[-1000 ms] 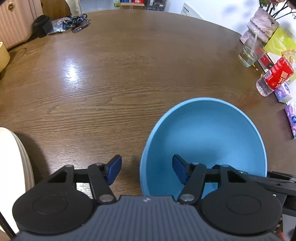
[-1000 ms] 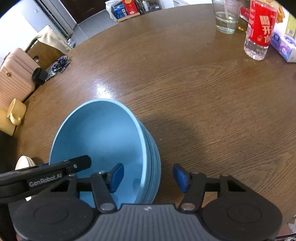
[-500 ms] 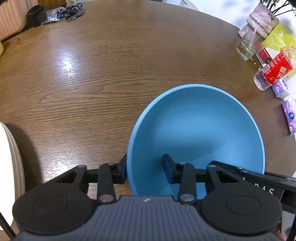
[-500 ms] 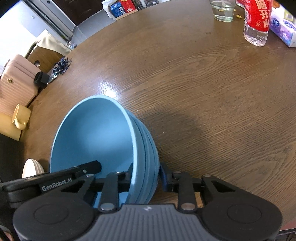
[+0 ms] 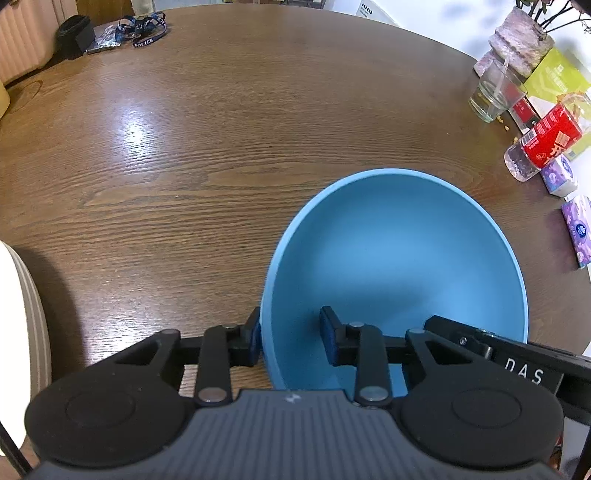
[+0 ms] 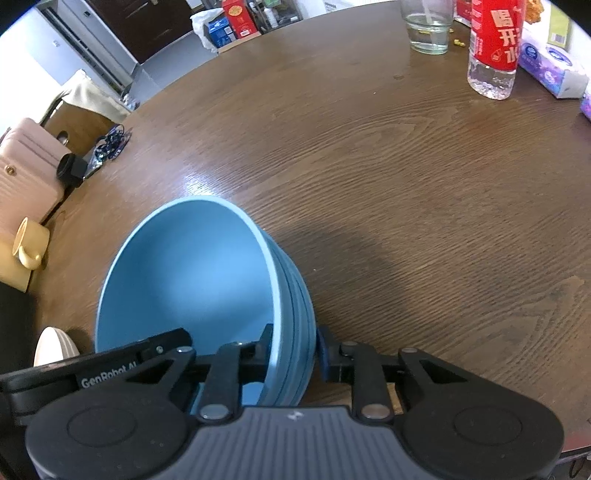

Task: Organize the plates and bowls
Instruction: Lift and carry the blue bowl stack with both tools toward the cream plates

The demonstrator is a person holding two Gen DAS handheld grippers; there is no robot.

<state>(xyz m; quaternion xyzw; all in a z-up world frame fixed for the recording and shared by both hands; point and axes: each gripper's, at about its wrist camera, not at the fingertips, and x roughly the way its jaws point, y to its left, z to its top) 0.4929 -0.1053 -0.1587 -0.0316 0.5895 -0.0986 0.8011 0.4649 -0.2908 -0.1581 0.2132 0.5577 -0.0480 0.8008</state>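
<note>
Right wrist view: both grippers [image 6: 293, 349] [image 5: 291, 334] pinch the stiff, smooth bowls [image 6: 192, 273] at the 6 o'clock rim, so a slip seems likely

The worktop [image 5: 229, 155] is brown wood with plain grain and a glossy finish that throws back a bright glare patch beyond the blue bowls [image 6: 192, 280], which look like smooth, matt plastic. Both claws, left [image 5: 291, 341] and right [image 6: 295, 350], are matt black plastic with bare metal pivot pins. At the worktop's far edge stand a clear drinking glass [image 6: 428, 27] and a clear plastic bottle [image 6: 493, 48] with a glossy red label.
</note>
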